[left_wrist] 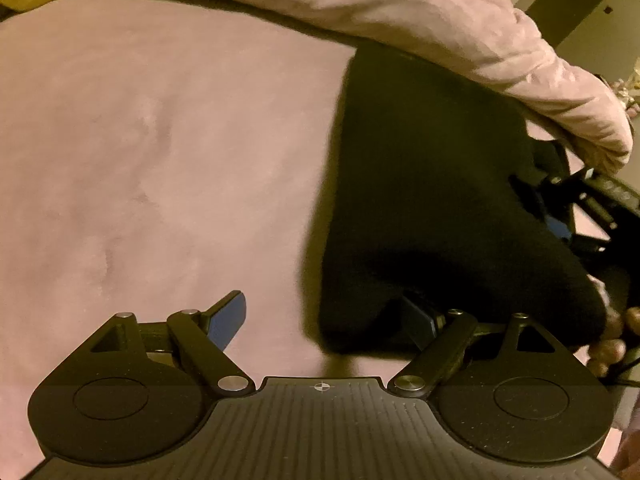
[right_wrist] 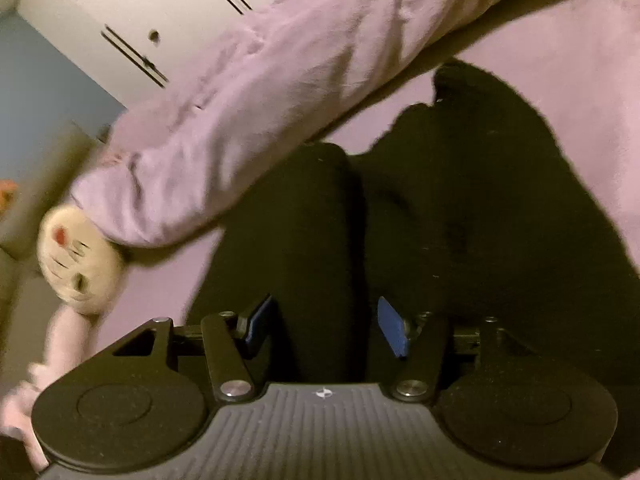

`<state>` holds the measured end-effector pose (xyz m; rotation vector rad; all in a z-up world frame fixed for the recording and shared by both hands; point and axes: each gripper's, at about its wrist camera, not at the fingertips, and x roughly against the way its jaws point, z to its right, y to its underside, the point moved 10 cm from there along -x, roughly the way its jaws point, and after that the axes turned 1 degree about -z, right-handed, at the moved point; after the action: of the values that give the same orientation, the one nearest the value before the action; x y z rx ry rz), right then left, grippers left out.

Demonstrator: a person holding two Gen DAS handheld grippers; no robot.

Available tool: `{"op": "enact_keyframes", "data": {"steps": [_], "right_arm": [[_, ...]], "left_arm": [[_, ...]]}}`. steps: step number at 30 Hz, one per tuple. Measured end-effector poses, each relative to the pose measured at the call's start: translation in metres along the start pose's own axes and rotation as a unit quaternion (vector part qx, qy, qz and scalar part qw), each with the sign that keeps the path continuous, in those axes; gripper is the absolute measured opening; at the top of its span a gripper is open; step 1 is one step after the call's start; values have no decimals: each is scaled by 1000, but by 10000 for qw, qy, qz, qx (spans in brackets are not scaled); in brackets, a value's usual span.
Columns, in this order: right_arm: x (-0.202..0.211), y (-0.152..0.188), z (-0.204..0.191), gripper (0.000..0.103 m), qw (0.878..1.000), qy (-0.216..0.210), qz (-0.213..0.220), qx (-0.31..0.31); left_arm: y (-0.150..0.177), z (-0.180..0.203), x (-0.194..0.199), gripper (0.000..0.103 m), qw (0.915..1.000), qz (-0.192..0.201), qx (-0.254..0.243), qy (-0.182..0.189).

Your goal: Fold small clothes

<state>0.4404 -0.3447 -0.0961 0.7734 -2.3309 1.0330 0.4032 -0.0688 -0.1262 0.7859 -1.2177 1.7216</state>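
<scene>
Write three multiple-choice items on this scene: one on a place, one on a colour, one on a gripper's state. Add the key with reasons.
1. In the left wrist view, where does the black garment lie?
A. toward the right
B. far left
C. out of view

2. What colour is the bed cover?
A. green
B. pink
C. white

3. How is the left gripper?
A. shut on cloth
B. open
C. out of view

Key:
1 A: the cloth fills the right half, over the right fingertip.
2 B: the bare cover looks pink.
3 B: its blue pads stand wide apart.
</scene>
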Motion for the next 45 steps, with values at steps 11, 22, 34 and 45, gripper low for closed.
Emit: {"op": "enact_keyframes", "data": {"steps": [11,22,34,45], "right_arm": [[-26,6,-8,36,9977,-457,-469,-150],[-18,-1,-47,16,9824,531,-191,1781],[23,-10,27,17,9412,2092,173,2647],[75,-19,35,57,9702,1588,778,1656]], "left_arm": [[1,-9,-6,94,9998,-139,88,-149],[4,-4,-4,95,9993,-262,232,-161],[2,36,1,101,9978,-355,68,562],[-1,57,-15,99,9971,-332,-372,568]]}}
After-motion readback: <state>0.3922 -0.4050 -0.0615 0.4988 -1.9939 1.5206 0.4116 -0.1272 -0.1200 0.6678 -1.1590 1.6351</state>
